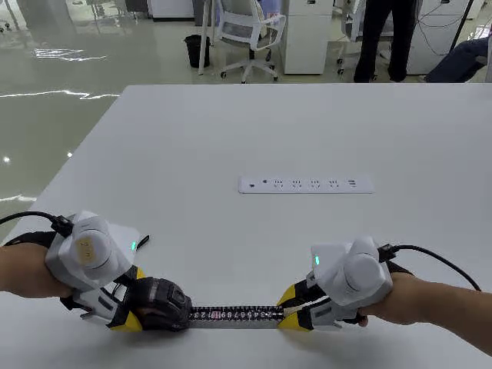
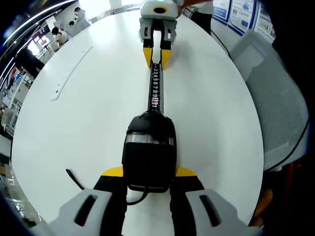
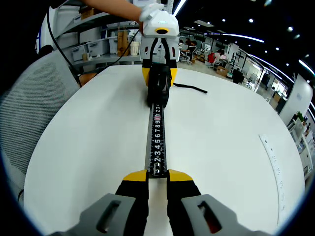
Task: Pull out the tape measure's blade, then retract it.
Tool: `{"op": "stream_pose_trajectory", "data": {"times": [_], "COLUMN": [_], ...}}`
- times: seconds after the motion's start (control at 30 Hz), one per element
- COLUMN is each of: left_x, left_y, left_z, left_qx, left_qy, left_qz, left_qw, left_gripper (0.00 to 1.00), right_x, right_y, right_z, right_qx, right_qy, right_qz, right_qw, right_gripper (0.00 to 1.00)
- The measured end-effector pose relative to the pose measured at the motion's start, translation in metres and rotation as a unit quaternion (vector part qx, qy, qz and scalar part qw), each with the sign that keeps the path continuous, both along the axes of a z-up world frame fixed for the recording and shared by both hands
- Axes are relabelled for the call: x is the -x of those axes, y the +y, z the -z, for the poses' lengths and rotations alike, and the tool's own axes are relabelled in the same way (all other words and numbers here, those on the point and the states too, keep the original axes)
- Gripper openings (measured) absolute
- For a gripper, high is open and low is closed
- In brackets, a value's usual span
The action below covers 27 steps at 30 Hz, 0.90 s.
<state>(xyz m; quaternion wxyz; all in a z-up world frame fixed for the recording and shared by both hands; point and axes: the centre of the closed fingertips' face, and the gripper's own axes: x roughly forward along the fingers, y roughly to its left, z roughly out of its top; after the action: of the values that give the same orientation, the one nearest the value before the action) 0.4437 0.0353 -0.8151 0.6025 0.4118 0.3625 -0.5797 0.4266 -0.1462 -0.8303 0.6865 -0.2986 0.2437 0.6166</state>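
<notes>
A black tape measure case [image 1: 159,304] rests near the table's front edge, and my left gripper [image 1: 127,304] is shut on it; the left gripper view has the case [image 2: 149,152] squeezed between the yellow-tipped fingers [image 2: 114,172]. The blade [image 1: 234,314] is pulled out a short way to the right, with numbers up to about eleven readable on the blade [image 3: 157,140]. My right gripper [image 1: 294,307] is shut on the blade's end, right gripper [image 3: 157,176] pinching the tip. The right gripper [image 2: 156,54] faces me across the blade [image 2: 154,88]. Opposite, the left gripper [image 3: 158,73] holds the case [image 3: 158,87].
A white power strip [image 1: 306,185] lies mid-table beyond the grippers. A thin black strap [image 3: 189,88] trails from the case. Cables run from both grippers. Beyond the table stand an office chair [image 1: 246,34], a black bin [image 1: 197,50] and a standing person [image 1: 384,38].
</notes>
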Motion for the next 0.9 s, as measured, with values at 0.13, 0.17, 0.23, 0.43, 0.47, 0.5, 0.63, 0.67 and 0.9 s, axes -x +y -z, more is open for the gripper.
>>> {"op": "stream_pose_trajectory", "data": {"times": [0.13,0.17,0.23,0.43,0.47,0.5,0.63,0.67,0.9], "left_x": [0.0004,0.0004,0.0003,0.0001,0.0002,0.0000,0.0001,0.0001,0.0001], "left_y": [-0.0002,0.0000,0.0000,-0.0001,-0.0001,0.0000,-0.0004,-0.0005,-0.0009], "left_z": [0.0000,0.0000,0.0000,-0.0001,-0.0002,-0.0003,-0.0007,-0.0008,-0.0012], "left_qx": [-0.001,-0.001,-0.001,0.000,0.000,0.000,0.001,0.001,0.000], "left_qy": [0.000,0.000,0.000,-0.001,-0.001,-0.001,-0.001,-0.001,-0.002], "left_qz": [0.001,0.001,0.001,0.002,0.002,0.002,0.002,0.001,0.002], "left_qw": [1.0000,1.0000,1.0000,1.0000,1.0000,1.0000,1.0000,1.0000,1.0000], "left_gripper": [0.28,0.28,0.28,0.28,0.28,0.28,0.28,0.28,0.28], "right_x": [0.0008,0.0009,0.0007,-0.0001,-0.0001,0.0000,0.0003,0.0002,0.0001], "right_y": [-0.0013,-0.0015,-0.0019,-0.0034,-0.0038,-0.0044,-0.0067,-0.0072,-0.0101], "right_z": [-0.0001,-0.0001,-0.0005,-0.0006,-0.0007,-0.0011,-0.0014,-0.0014,-0.0022], "right_qx": [0.000,0.000,0.000,0.001,0.001,0.001,0.002,0.002,0.004], "right_qy": [0.001,0.001,0.000,0.000,-0.001,0.000,-0.001,0.000,-0.001], "right_qz": [0.000,0.001,0.001,0.001,0.001,0.001,0.002,0.002,0.002], "right_qw": [1.0000,1.0000,1.0000,1.0000,1.0000,1.0000,1.0000,1.0000,1.0000], "right_gripper": [0.12,0.12,0.12,0.12,0.12,0.12,0.12,0.12,0.12]}}
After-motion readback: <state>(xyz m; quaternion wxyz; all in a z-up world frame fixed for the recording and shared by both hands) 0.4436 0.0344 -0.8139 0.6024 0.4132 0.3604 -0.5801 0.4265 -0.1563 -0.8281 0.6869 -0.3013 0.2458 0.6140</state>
